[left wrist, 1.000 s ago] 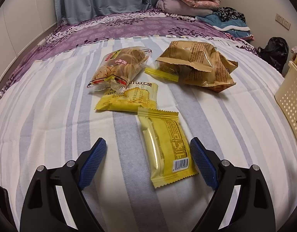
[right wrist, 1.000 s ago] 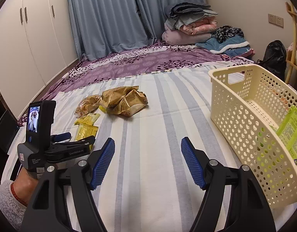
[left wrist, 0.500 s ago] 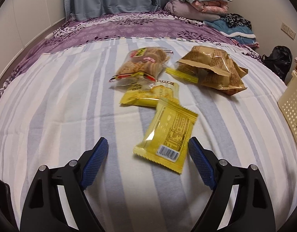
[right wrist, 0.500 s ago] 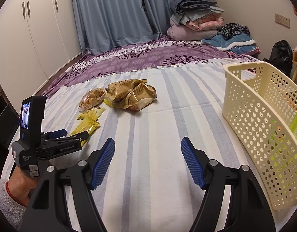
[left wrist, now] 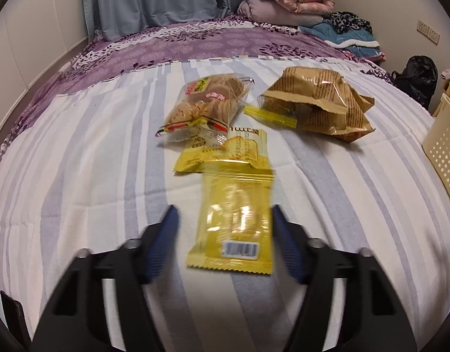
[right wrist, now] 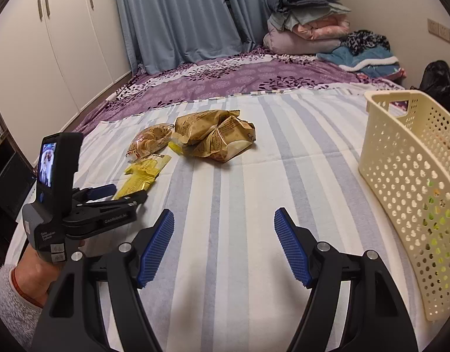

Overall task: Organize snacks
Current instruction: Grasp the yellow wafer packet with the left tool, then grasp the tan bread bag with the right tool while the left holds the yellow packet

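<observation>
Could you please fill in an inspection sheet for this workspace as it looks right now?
Surface: striped sheet on a bed, purple bedspread behind.
Job's things: near yellow packet, second yellow packet, clear biscuit bag, brown bags; cream basket at right.
Clutter: nothing seen.
Grippers: left claw closing around the near yellow packet, pads not yet pressing; right claw open, empty.
Cables: nothing seen.
Surroundings: curtains, folded blankets, black bag.

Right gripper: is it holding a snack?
No, the right gripper is open over bare striped sheet, with nothing between its pads.
</observation>
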### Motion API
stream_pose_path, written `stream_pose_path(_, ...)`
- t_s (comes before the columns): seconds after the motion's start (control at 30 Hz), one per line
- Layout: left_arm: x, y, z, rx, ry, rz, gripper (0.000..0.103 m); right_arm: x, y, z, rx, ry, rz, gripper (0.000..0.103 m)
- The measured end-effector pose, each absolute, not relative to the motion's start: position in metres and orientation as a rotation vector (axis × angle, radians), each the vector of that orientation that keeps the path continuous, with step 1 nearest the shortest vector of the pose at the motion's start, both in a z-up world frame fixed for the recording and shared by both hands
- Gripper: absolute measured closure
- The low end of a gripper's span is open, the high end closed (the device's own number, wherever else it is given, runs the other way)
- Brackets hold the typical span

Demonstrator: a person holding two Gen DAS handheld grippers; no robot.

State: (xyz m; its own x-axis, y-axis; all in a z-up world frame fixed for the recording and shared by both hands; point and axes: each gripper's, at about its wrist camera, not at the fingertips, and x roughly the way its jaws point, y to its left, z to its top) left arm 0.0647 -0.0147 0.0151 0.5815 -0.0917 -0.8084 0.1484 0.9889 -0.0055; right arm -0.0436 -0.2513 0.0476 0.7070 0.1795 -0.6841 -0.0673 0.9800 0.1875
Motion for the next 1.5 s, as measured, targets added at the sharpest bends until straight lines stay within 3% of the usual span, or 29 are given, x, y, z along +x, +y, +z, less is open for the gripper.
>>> stream_pose_path(0.6,0.046,0.047,0.062,-0.088,0.830,-0.089,0.056,0.072,-0.225,0.060,0.214,0.771,0.216,0.032)
stream_pose_path(0.77,0.042,0.056,0.063,-0.107,0.824,-0.085,0.056,0.104,-0.195,0.063,0.163,0.754,0.219,0.022)
stream_pose_path(1.17,0.037,0.073,0.058,-0.141,0.831,-0.079,0.056,0.154,-0.151,0.035,-0.072,0.798,0.066,0.022)
stream_pose_path(1.5,0.038,0.075,0.057,-0.159,0.832,-0.090,0.056,0.146,-0.155,0.032,-0.075,0.809,0.084,0.042)
